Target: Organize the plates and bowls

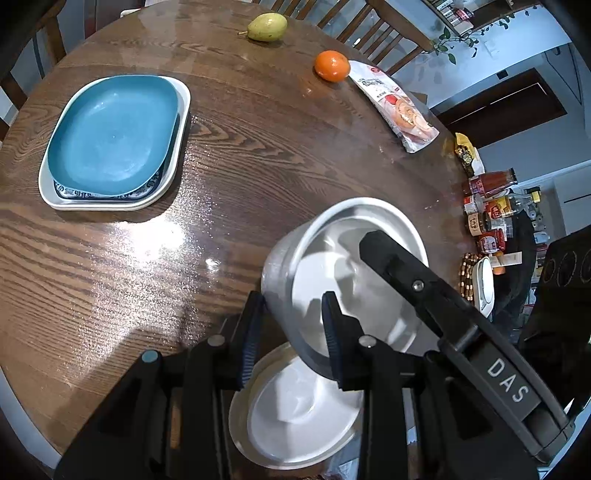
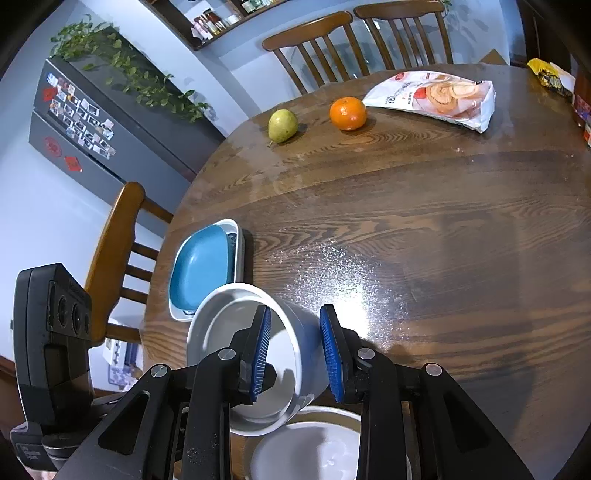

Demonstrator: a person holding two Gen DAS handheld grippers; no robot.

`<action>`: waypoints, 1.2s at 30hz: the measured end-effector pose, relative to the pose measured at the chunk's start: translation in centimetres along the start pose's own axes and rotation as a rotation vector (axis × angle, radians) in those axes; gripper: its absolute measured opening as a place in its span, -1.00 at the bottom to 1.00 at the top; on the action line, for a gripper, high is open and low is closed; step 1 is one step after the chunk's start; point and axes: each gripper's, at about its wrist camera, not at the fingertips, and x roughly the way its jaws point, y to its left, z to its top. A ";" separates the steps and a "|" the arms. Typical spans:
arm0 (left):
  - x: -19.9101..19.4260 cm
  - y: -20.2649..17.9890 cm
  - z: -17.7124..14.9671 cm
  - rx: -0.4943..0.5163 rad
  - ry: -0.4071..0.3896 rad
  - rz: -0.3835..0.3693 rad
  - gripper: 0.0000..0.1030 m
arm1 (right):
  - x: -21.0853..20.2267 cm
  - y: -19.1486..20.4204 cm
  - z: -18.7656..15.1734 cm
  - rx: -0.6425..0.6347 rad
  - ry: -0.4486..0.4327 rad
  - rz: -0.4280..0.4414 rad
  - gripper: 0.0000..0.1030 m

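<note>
Tilting white bowl (image 1: 343,280) held by both tools, over another bowl (image 1: 295,417).

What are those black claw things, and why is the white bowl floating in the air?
Those are grippers, squeezing tools a person holds, one in each hand. Each carries a camera looking along its fingers, giving two pictures. The left gripper and the right gripper both pinch the wall of one tilted white bowl, holding it above another white bowl. On the wooden table sit stacked plates with a blue plate on top, a pear, an orange and a snack bag.
</note>
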 end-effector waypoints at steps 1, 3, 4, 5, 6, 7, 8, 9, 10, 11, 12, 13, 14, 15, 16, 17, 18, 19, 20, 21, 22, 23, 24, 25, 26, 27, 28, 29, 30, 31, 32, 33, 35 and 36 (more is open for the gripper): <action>-0.2 -0.1 -0.1 0.004 -0.004 -0.003 -0.43 | -0.2 0.1 0.0 -0.001 -0.004 -0.002 -0.41; -0.5 -0.2 -0.4 0.010 -0.012 -0.005 -0.43 | -0.7 0.3 -0.2 -0.008 -0.014 -0.003 -0.41; -0.7 -0.3 -0.4 0.012 -0.014 -0.007 -0.43 | -0.9 0.4 -0.3 -0.011 -0.017 -0.003 -0.41; -0.9 -0.4 -0.5 0.013 -0.016 -0.008 -0.43 | -1.1 0.6 -0.3 -0.014 -0.022 -0.003 -0.41; -1.1 -0.3 -0.6 0.013 -0.020 -0.009 -0.43 | -1.3 0.8 -0.4 -0.016 -0.025 -0.003 -0.41; -1.3 -0.3 -0.7 0.014 -0.023 -0.009 -0.43 | -1.4 0.9 -0.4 -0.017 -0.026 -0.003 -0.41; -1.4 -0.3 -0.8 0.015 -0.024 -0.010 -0.43 | -1.6 1.0 -0.4 -0.020 -0.028 -0.002 -0.41; -1.6 -0.4 -0.9 0.016 -0.025 -0.011 -0.43 | -1.7 1.2 -0.5 -0.026 -0.030 -0.002 -0.41; -1.7 -0.4 -1.0 0.018 -0.025 -0.013 -0.43 | -1.9 1.3 -0.5 -0.030 -0.030 -0.002 -0.41; -1.8 -0.4 -1.1 0.020 -0.026 -0.015 -0.43 | -2.0 1.4 -0.6 -0.034 -0.031 -0.002 -0.41; -1.9 -0.5 -1.1 0.022 -0.028 -0.015 -0.43 | -2.1 1.5 -0.6 -0.036 -0.033 -0.003 -0.41; -2.0 -0.5 -1.2 0.022 -0.029 -0.015 -0.43 | -2.3 1.6 -0.7 -0.039 -0.035 -0.003 -0.41; -2.0 -0.5 -1.3 0.021 -0.028 -0.016 -0.43 | -2.4 1.7 -0.8 -0.039 -0.036 -0.003 -0.41; -2.1 -0.6 -1.4 0.023 -0.027 -0.019 -0.43 | -2.5 1.8 -0.8 -0.040 -0.036 -0.003 -0.41; -2.3 -0.6 -1.5 0.025 -0.026 -0.020 -0.43 | -2.5 1.7 -0.8 -0.041 -0.035 -0.005 -0.41; -2.4 -0.7 -1.6 0.027 -0.026 -0.022 -0.43 | -2.7 1.8 -0.9 -0.043 -0.037 -0.006 -0.41; -2.5 -0.8 -1.8 0.029 -0.023 -0.027 -0.42 | -2.9 1.9 -1.0 -0.045 -0.039 -0.006 -0.41; -2.5 -0.9 -1.8 0.031 -0.019 -0.032 -0.41 | -3.1 1.9 -1.1 -0.046 -0.041 -0.008 -0.41; -2.6 -1.1 -2.0 0.037 -0.017 -0.034 -0.41 | -3.3 1.9 -1.1 -0.045 -0.042 -0.011 -0.41; -2.7 -1.2 -2.2 0.044 -0.016 -0.038 -0.41 | -3.5 2.0 -1.2 -0.046 -0.043 -0.014 -0.40; -2.8 -1.4 -2.2 0.046 -0.014 -0.043 -0.40 | -3.8 2.0 -1.3 -0.052 -0.044 -0.016 -0.40; -2.9 -1.5 -2.3 0.048 -0.013 -0.047 -0.40 | -4.0 2.1 -1.4 -0.056 -0.048 -0.018 -0.40; -2.9 -1.5 -2.4 0.051 -0.012 -0.048 -0.40 | -4.2 2.1 -1.4 -0.056 -0.053 -0.018 -0.40; -3.0 -1.6 -2.5 0.054 -0.010 -0.049 -0.40 | -4.4 2.1 -1.4 -0.056 -0.056 -0.017 -0.40; -3.0 -1.8 -2.6 0.057 -0.007 -0.049 -0.40 | -4.5 2.1 -1.5 -0.055 -0.058 -0.018 -0.40; -3.0 -1.9 -2.7 0.062 -0.002 -0.049 -0.40 | -4.7 2.1 -1.5 -0.054 -0.059 -0.019 -0.40; -2.9 -1.9 -2.9 0.066 0.004 -0.050 -0.40 | -4.8 2.0 -1.6 -0.053 -0.058 -0.020 -0.40; -2.9 -1.9 -3.0 0.070 0.009 -0.049 -0.40 | -4.9 2.0 -1.8 -0.053 -0.055 -0.022 -0.40; -2.9 -2.0 -3.2 0.076 0.012 -0.049 -0.39 | -5.0 2.0 -2.0 -0.053 -0.054 -0.023 -0.40; -2.9 -2.1 -3.4 0.079 0.016 -0.050 -0.39 | -5.1 2.0 -2.2 -0.053 -0.051 -0.025 -0.41; -2.9 -2.1 -3.5 0.082 0.020 -0.051 -0.39 | -5.3 2.0 -2.3 -0.053 -0.052 -0.027 -0.40; -2.8 -2.3 -3.6 0.088 0.024 -0.051 -0.39 | -5.3 1.9 -2.4 -0.051 -0.052 -0.029 -0.40; -2.8 -2.4 -3.7 0.091 0.029 -0.052 -0.39 | -5.5 1.8 -2.6 -0.044 -0.053 -0.033 -0.40; -2.8 -2.5 -3.7 0.094 0.030 -0.052 -0.39 | -5.6 1.7 -2.7 -0.041 -0.054 -0.033 -0.40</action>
